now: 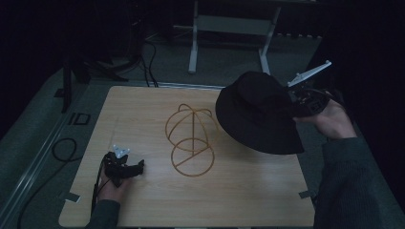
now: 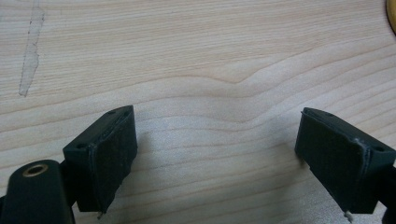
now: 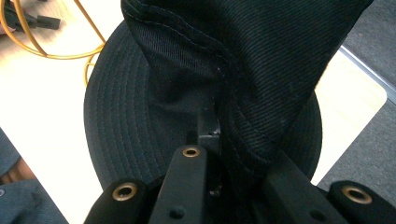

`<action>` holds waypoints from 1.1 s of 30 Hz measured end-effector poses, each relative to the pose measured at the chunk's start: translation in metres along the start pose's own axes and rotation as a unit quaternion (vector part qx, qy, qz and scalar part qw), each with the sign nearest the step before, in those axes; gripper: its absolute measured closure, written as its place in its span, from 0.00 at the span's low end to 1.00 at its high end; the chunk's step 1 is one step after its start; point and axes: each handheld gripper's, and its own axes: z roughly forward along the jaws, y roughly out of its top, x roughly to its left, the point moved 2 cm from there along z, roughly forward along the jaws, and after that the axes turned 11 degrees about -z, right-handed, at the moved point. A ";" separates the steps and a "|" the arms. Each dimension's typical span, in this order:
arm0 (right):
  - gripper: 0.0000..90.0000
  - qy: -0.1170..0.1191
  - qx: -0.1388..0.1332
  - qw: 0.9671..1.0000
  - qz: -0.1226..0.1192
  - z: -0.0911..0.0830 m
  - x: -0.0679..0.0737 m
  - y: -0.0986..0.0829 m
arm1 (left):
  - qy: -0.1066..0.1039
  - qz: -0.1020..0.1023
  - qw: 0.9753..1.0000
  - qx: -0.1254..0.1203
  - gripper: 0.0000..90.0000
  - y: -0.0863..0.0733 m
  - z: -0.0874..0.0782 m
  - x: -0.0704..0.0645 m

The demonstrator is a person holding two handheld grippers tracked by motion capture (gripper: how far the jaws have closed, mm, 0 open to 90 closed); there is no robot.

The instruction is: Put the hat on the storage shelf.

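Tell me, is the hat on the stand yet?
No. The hat hangs from the right claw, beside the gold stand, which stands bare.

A wire stand sits at the middle of the table. My left gripper rests on the tabletop at the near left, just left of the stand, jaws spread. My right gripper holds a hat up at the far right, to the right of the stand, its brim hanging over the table's right edge.

Matt black cloth hat, wood-grain table
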 end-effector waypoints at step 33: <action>0.98 0.023 -0.087 0.996 -0.021 -0.029 0.013 0.011 | 0.000 -0.001 1.000 -0.001 0.15 0.000 0.000 -0.001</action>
